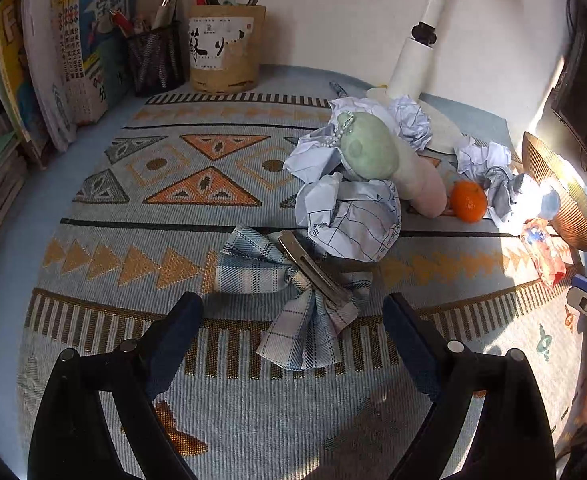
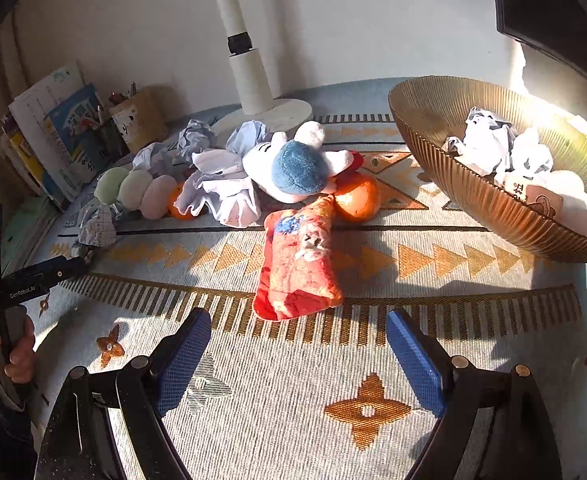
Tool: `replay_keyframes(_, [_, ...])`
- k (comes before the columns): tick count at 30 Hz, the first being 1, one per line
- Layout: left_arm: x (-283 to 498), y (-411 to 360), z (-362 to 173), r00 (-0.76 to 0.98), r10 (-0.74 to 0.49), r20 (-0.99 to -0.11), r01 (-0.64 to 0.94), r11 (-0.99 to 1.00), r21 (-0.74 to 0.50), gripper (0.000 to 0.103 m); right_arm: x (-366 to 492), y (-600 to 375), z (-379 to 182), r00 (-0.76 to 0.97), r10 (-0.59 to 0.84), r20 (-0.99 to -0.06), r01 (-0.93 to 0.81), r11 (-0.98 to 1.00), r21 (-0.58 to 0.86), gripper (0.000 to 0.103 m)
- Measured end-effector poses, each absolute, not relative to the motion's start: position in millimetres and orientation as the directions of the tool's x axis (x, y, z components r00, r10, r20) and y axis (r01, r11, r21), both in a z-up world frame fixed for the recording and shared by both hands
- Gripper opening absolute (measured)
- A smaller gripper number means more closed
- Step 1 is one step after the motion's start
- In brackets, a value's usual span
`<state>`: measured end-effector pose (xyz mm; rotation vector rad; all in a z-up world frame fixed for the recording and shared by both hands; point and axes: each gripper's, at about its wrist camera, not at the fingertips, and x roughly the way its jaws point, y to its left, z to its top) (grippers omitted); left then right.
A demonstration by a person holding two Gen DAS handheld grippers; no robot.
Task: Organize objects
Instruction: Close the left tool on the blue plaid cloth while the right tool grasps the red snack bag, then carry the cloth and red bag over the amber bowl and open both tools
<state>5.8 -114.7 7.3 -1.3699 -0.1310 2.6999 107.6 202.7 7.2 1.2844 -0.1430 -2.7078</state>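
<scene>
Two oranges are counted in the right wrist view: one orange [image 2: 356, 199] beside the red snack packet [image 2: 297, 264], the other [image 2: 180, 204] half hidden under crumpled paper [image 2: 221, 192]. One plush toy with a blue patch [image 2: 293, 168] lies among them, and one three-lobed pastel plush [image 2: 137, 190] to its left. At least five paper balls are seen loose on the mat, though the heap makes the count uncertain; more lie in the ribbed amber bowl [image 2: 473, 200] at the right. One plaid bow hair clip [image 1: 293, 280] is seen in the left wrist view.

The clip lies just ahead of the left gripper [image 1: 293, 312], between the lines of its fingers but untouched; its jaws are spread wide and hold nothing. The packet lies just ahead of the right gripper [image 2: 297, 336], whose jaws are likewise spread and empty.

Everything rests on a patterned woven mat [image 1: 153, 208] over a pale blue desk. Against the white wall are set a white lamp [image 1: 409, 64], two pen holders [image 1: 225, 52] and a row of books [image 1: 65, 64].
</scene>
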Motion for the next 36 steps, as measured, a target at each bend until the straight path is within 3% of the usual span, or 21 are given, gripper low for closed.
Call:
replay_keyframes(3, [7, -105, 10, -0.604, 0.121, -0.788, -0.077, -0.993, -0.094, 0.087, 91, 202, 8, -0.601, -0.199, -0.774, 0.086, -0.979, 0.184, 0.089])
replay_keyframes(4, [7, -102, 9, -0.599, 0.119, -0.792, -0.085, -0.993, -0.085, 0.082, 85, 198, 7, -0.601, -0.202, -0.774, 0.085, -0.978, 0.189, 0.089])
replay_keyframes(6, [8, -97, 7, -0.605, 0.063, -0.794, -0.072, -0.997, -0.024, 0.062, 73, 184, 4, -0.602, -0.142, -0.786, 0.073, -0.990, 0.123, 0.088])
replay_keyframes(7, [9, -96, 8, -0.613, 0.046, -0.788, -0.066, -0.998, -0.006, 0.050, 68, 178, 1, -0.607, -0.095, -0.789, 0.064, -0.995, 0.071, 0.085])
replay_keyframes(10, [13, -99, 9, -0.623, 0.055, -0.781, -0.068, -0.998, -0.015, 0.028, 58, 168, -10, -0.585, -0.037, -0.810, 0.066, -0.998, -0.002, 0.058])
replay_keyframes(12, [15, -101, 10, -0.627, 0.061, -0.777, -0.063, -0.998, -0.027, 0.022, 58, 167, -10, -0.600, -0.039, -0.799, 0.076, -0.997, -0.008, 0.048])
replay_keyframes(14, [20, -103, 12, -0.635, 0.089, -0.767, -0.070, -0.996, -0.058, 0.019, 62, 167, -6, -0.614, -0.049, -0.788, 0.094, -0.995, -0.011, 0.034])
replay_keyframes(19, [47, -99, 24, -0.665, 0.166, -0.728, -0.114, -0.986, -0.121, 0.019, 87, 174, 6, -0.609, -0.196, -0.769, 0.152, -0.980, 0.129, 0.021])
replay_keyframes(24, [74, -76, 46, -0.687, 0.225, -0.692, -0.191, -0.973, -0.126, 0.019, 122, 185, 16, -0.620, -0.286, -0.730, 0.166, -0.958, 0.234, 0.021])
replay_keyframes(31, [84, -29, 84, -0.710, 0.315, -0.630, -0.316, -0.942, -0.115, 0.019, 156, 215, 48, -0.692, -0.281, -0.665, 0.130, -0.954, 0.269, 0.021])
replay_keyframes(36, [69, 31, 120, -0.705, 0.406, -0.581, -0.432, -0.896, -0.103, 0.019, 174, 265, 94, -0.799, -0.203, -0.566, 0.047, -0.960, 0.277, 0.021])
